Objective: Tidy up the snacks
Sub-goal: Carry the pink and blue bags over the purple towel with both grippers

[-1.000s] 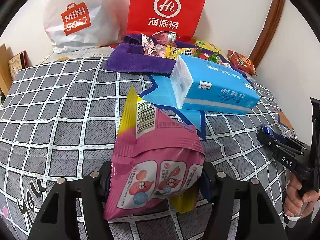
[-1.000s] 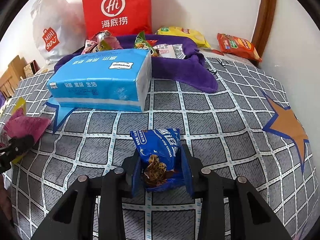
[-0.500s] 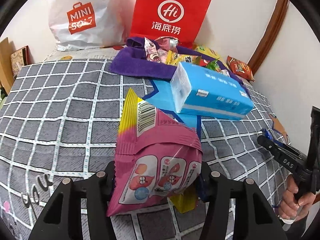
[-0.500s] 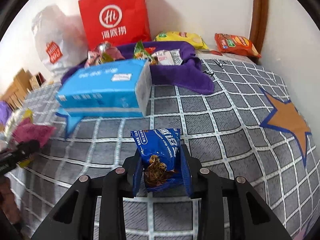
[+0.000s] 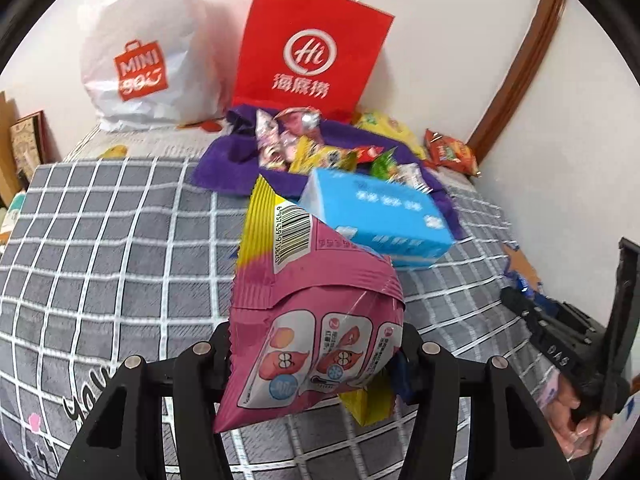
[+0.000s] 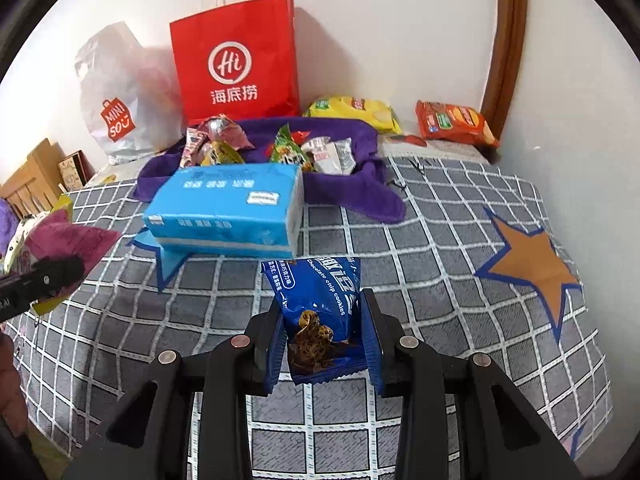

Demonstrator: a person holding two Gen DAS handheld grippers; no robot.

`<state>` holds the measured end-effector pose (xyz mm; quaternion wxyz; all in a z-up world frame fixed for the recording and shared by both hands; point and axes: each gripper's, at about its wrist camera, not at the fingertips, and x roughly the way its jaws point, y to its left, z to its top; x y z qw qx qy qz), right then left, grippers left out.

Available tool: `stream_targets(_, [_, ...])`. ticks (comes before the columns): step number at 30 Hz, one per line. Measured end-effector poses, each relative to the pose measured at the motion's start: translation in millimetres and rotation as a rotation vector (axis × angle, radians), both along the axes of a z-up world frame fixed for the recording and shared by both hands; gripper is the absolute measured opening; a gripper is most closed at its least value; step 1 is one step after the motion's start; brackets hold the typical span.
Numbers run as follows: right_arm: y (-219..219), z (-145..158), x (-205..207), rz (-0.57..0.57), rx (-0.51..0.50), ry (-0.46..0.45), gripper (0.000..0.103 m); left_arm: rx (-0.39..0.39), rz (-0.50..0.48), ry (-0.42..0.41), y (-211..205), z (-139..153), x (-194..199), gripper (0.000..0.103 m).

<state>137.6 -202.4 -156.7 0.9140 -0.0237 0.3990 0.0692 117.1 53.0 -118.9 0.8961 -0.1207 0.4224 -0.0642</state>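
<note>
My left gripper (image 5: 316, 354) is shut on a pink and yellow snack bag (image 5: 312, 300) and holds it above the checked bedspread; the bag also shows at the left of the right wrist view (image 6: 68, 240). My right gripper (image 6: 323, 340) is shut on a blue chocolate chip cookie pack (image 6: 320, 312), raised over the bed. A purple towel (image 6: 360, 192) at the back holds several snack packs (image 6: 316, 152). The right gripper shows at the right edge of the left wrist view (image 5: 560, 344).
A blue tissue pack (image 6: 228, 208) lies in front of the towel. A red paper bag (image 6: 240, 68) and a white Miniso bag (image 6: 120, 96) stand against the wall. A yellow chip bag (image 6: 352, 110) and an orange snack bag (image 6: 452, 122) lie at the back right.
Both grippers have risen and pulled back from the bed with their packs still held. The towel and tissue pack look farther off.
</note>
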Motion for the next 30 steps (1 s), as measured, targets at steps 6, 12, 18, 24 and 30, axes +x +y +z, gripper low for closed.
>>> stream_targets(6, [4,19,10,0.023,0.022,-0.017,0.034,-0.001,-0.027,-0.035,-7,24,12,0.054])
stream_targets(12, [10,37,23,0.076,0.033,-0.037,0.034,-0.013,-0.029,-0.029,-6,37,25,0.054])
stream_targets(18, [12,53,15,0.078,-0.051,-0.056,0.034,-0.013,-0.011,-0.009,3,50,36,0.054])
stream_targets(24, [21,63,13,0.114,-0.080,-0.070,0.034,-0.007,-0.031,-0.028,-1,50,44,0.054])
stream_targets(30, [29,68,31,0.168,-0.072,-0.101,0.034,-0.060,-0.016,-0.056,2,52,59,0.054])
